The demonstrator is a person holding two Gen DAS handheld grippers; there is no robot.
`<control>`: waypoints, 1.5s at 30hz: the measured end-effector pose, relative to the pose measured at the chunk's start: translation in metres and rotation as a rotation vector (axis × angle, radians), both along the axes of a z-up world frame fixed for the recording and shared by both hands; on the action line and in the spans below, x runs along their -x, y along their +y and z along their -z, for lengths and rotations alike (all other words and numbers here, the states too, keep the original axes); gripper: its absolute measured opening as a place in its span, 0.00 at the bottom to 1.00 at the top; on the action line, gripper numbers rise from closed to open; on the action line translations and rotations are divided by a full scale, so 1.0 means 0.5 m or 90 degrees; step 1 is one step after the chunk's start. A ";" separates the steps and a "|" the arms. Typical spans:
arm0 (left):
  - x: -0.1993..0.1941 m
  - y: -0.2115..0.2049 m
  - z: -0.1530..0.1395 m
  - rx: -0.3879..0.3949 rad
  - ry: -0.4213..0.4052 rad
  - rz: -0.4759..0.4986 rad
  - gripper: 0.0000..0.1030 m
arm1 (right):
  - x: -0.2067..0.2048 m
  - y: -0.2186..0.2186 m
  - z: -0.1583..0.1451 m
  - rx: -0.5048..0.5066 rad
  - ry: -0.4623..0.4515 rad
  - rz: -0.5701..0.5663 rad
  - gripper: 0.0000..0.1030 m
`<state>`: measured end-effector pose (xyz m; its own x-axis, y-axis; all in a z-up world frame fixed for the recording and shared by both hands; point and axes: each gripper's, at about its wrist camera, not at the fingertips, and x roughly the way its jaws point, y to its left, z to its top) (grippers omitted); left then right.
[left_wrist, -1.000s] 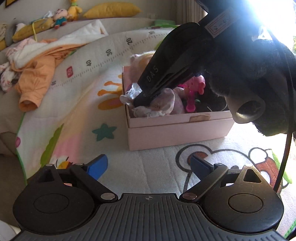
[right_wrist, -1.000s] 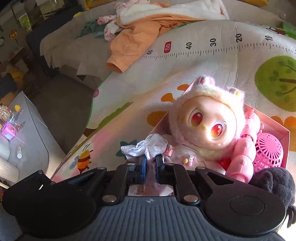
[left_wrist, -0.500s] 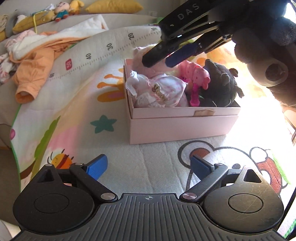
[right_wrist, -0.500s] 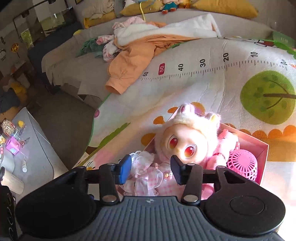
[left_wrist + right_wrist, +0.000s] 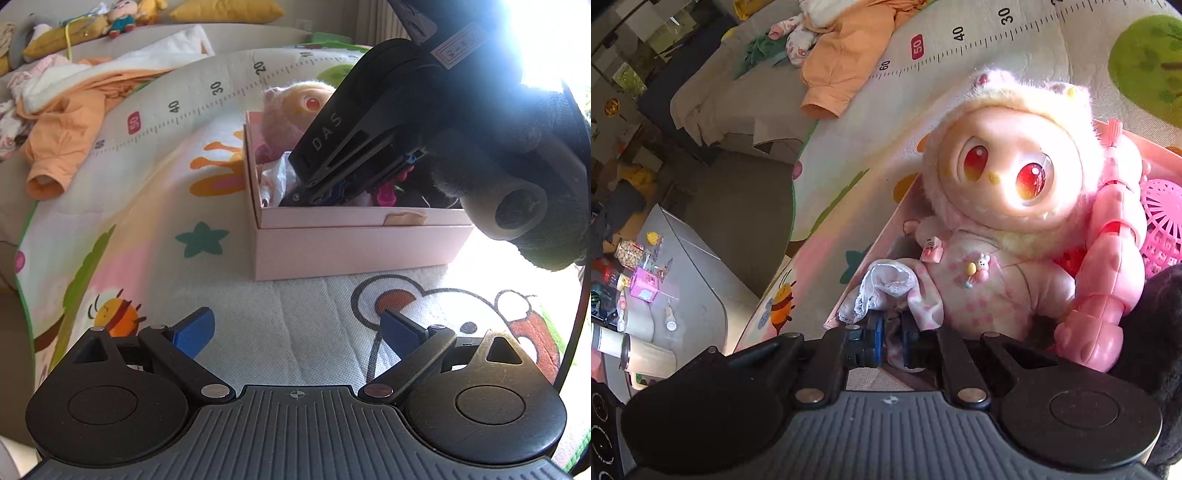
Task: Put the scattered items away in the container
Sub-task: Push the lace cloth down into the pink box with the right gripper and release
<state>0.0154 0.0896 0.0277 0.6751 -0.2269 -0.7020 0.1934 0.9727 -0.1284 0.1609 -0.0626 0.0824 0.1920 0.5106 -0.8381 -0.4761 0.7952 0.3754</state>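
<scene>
The left gripper (image 5: 297, 328) hangs above the play mat (image 5: 147, 206), in front of the pink box (image 5: 354, 243). Its blue fingers (image 5: 194, 328) stand wide apart and nothing is between them.

The right gripper (image 5: 890, 341) reaches down into the near left corner of the pink box (image 5: 875, 258). Its jaws are almost closed and they pinch the pink dotted doll garment with white lace trim (image 5: 886, 291). The garment lies crumpled at the left wall of the box, and its lace opening points up and to the left. Its long axis is hard to tell, because the cloth is bunched.

In the left wrist view the right gripper (image 5: 314, 197) comes from the upper right, slanting down to the left, and its tips are inside the box near the front wall.

Just beside the garment, the plush doll with red eyes (image 5: 1008, 177) sits about upright in the box, and its face looks toward the right camera. A pink plastic segmented toy (image 5: 1108, 280) leans along the doll's side; its long axis runs from the top of the box down toward the camera. Behind it a pink lattice ball (image 5: 1161, 218) is partly seen. A dark plush toy (image 5: 1152, 332) fills the right edge of the view.

Well apart from the box, an orange garment (image 5: 62, 136) lies at the far edge of the mat.
</scene>
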 end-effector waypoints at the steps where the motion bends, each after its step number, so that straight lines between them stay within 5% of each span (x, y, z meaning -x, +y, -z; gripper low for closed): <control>1: 0.000 0.003 0.001 0.002 0.001 -0.003 0.96 | 0.005 -0.003 -0.009 0.000 -0.009 -0.005 0.09; 7: -0.003 0.007 -0.004 0.024 -0.002 -0.011 0.96 | 0.033 -0.041 -0.096 -0.046 -0.105 0.015 0.10; 11: -0.004 -0.012 -0.004 0.023 -0.002 0.006 0.96 | 0.024 -0.034 -0.104 -0.050 -0.144 0.032 0.10; 19: -0.002 -0.023 0.005 0.013 0.014 -0.003 0.97 | 0.023 0.003 -0.035 0.014 -0.116 -0.013 0.10; 24: -0.002 -0.032 0.004 0.012 0.017 0.000 0.97 | 0.018 0.000 -0.011 -0.005 -0.098 -0.017 0.10; 34: 0.001 -0.047 0.004 0.008 0.018 0.004 0.97 | 0.034 -0.026 -0.053 0.008 -0.091 -0.011 0.15; 45: -0.003 -0.058 0.006 0.007 0.018 0.014 0.97 | 0.031 -0.026 -0.010 0.010 -0.071 -0.004 0.14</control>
